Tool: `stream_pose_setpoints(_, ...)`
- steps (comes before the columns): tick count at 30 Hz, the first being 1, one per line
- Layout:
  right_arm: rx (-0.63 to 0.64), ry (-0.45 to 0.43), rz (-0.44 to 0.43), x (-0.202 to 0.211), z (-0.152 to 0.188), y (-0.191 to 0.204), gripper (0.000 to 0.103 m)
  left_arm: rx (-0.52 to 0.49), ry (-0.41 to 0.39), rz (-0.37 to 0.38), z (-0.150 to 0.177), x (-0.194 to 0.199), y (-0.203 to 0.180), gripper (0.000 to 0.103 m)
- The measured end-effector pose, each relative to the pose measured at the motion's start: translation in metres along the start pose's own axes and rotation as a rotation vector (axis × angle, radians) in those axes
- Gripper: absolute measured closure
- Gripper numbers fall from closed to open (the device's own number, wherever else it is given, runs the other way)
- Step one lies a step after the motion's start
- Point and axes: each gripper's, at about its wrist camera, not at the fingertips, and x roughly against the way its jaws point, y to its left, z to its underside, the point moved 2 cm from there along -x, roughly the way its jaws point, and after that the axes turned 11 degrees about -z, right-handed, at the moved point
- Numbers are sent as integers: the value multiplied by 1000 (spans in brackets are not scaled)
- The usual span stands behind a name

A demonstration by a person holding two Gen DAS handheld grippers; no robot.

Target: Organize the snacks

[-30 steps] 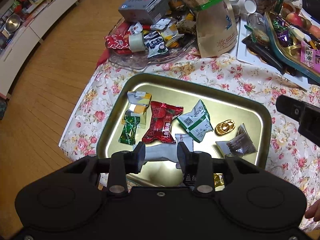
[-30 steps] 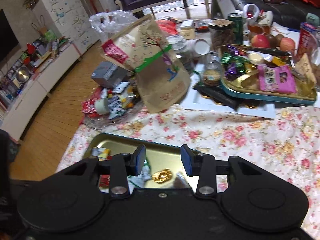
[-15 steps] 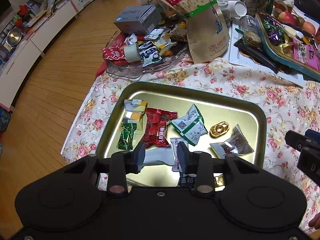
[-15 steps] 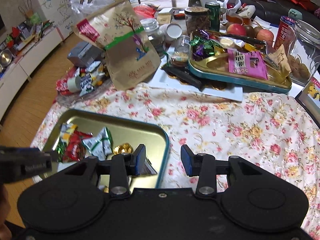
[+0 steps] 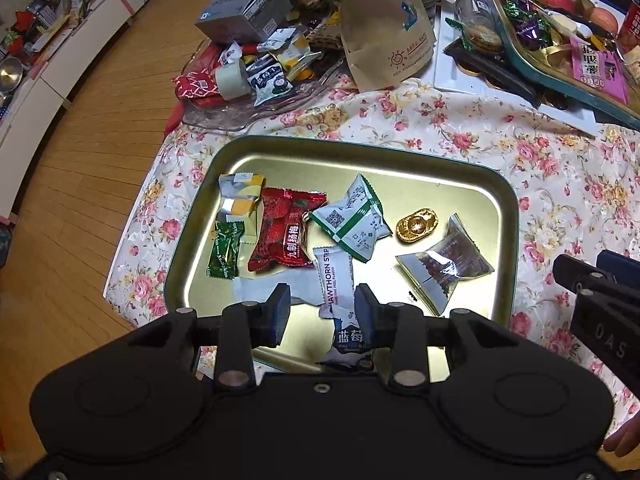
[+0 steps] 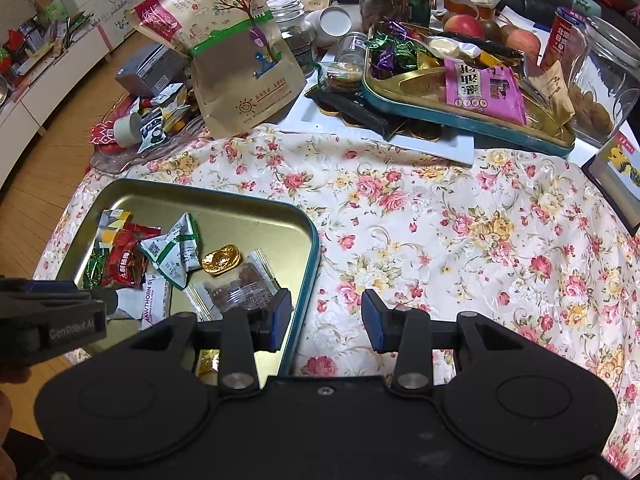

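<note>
Both claws hang apart and empty — left claw (image 5: pixel 318 312) over the tray (image 5: pixel 508 200), right claw (image 6: pixel 326 320) beside it.

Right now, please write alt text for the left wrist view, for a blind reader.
Open left tongs hover over a gold tray of wrapped snacks, a white hawthorn strip packet lying between the tips. The tray sits on a floral tablecloth; the right tongs enter at right.
</note>
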Motion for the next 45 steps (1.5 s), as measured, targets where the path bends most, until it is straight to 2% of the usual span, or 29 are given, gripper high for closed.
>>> stream_pose_setpoints(11, -42, 4, -2, -2, -1, -3, 61, 48, 6, -33, -2, -1, 10, 57)
stream_pose_setpoints(21, -45, -2, -8, 0, -3, -1, 61, 43, -15, -58, -3, 0, 9, 57)
stream_pose_setpoints(45, -61, 12, -12, -6, -5, -1, 61, 37, 3, -48, -3, -3, 6, 57)
